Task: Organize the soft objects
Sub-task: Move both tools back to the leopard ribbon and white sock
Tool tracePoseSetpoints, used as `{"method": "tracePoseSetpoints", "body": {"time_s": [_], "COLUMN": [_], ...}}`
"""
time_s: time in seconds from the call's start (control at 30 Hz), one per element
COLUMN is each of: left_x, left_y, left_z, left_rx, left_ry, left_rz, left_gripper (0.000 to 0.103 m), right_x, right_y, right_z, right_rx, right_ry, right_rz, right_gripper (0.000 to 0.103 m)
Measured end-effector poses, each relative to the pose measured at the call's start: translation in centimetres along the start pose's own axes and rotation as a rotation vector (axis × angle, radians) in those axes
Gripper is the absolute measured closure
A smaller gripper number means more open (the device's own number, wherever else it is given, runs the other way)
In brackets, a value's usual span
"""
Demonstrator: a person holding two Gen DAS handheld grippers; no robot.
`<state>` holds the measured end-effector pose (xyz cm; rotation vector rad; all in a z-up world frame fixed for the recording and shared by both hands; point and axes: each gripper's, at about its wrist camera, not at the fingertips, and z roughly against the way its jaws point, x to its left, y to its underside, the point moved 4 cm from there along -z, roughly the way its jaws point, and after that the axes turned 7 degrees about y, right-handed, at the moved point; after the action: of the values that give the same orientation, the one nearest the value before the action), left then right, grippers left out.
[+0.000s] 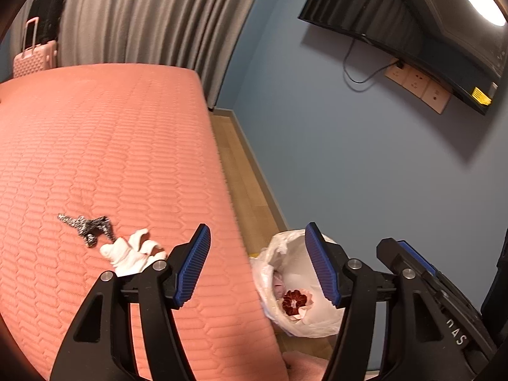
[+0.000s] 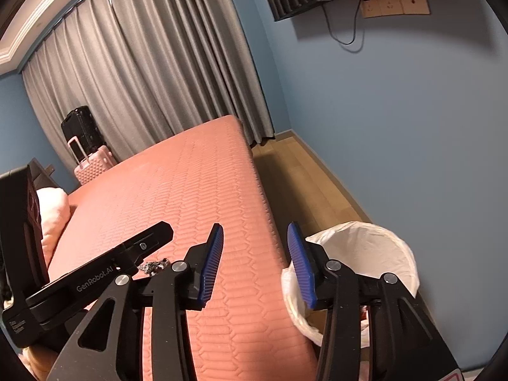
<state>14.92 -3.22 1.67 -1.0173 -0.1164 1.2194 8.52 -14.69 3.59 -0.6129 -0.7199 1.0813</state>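
Note:
A crumpled white cloth and a grey-and-white patterned cloth lie on the pink quilted mattress, left of my left gripper. That gripper is open and empty, above the mattress edge. Beside the bed stands a bin lined with a white bag, holding a pink cloth with a dark red piece. My right gripper is open and empty too, between the mattress and the white-lined bin. A bit of the patterned cloth shows behind its left finger.
Wooden floor runs between the bed and the blue wall. A pink suitcase and a black one stand by grey curtains at the bed's far end. A screen hangs on the wall. A pink pillow lies at the left.

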Motion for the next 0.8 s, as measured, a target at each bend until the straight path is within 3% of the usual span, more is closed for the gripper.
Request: {"method": "tracePoseSetpoints", "body": {"time_s": [0.4, 0.8], "left_x": [7.6, 18.9], "left_y": [0.5, 2.7], "left_z": [1.8, 1.8], "left_rx": [-0.019, 0.037], "left_ry": [-0.1, -0.234], "left_rz": [0.103, 0.235], "left_gripper": [0.028, 0.027], "right_x": [5.3, 11.3], "right_y": [1.9, 6.4], "right_z": [-2.6, -9.3], "right_rx": [0.057, 0.198], "right_ry": [-0.04, -0.077], "right_rz": [0.059, 0.119], "right_gripper": [0.05, 0.046]}}
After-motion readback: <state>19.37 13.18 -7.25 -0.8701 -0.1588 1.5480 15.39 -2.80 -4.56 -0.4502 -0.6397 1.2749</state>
